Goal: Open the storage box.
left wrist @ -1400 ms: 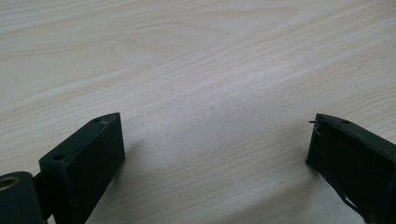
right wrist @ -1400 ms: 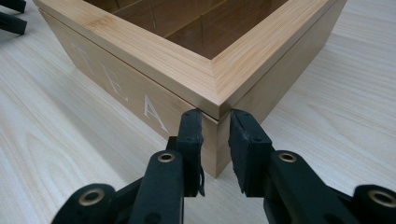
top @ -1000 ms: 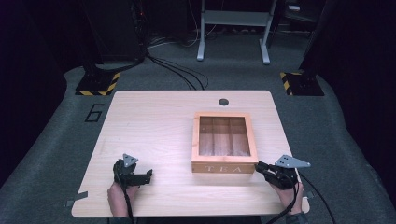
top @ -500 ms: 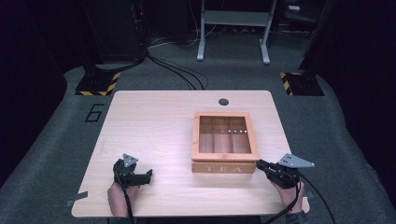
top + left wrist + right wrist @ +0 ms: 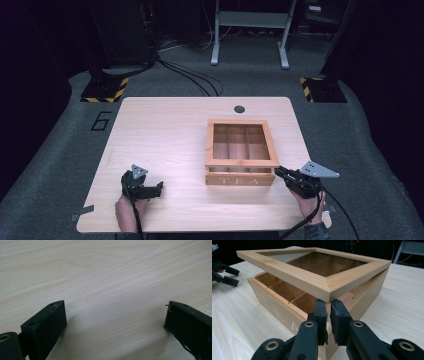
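Spanning the high view, the pale wooden table (image 5: 165,130) carries everything, with a small dark round grommet (image 5: 239,109) near its far edge, well beyond both grippers

Next in size is the wooden tea box (image 5: 242,152), lettered TEA on its near face, standing on the table's right half just ahead of and to the inside of the right gripper's fingers. In the right gripper view its glass-paned lid (image 5: 319,267) is raised at the near corner, tilted above the box body so that a gap shows the wooden dividers (image 5: 294,298) inside

The right gripper (image 5: 279,173), held in the person's right hand (image 5: 308,201), has its tips at the box's near right corner; its fingers (image 5: 321,312) are pressed nearly together with a thin slit between them, their tips up under the lifted lid's corner. Whether they pinch anything I cannot tell

The left gripper (image 5: 159,188), in the left hand (image 5: 127,210), sits low over bare table, well to the left of the box; its fingers (image 5: 47,322) are spread wide with nothing but wood grain between them
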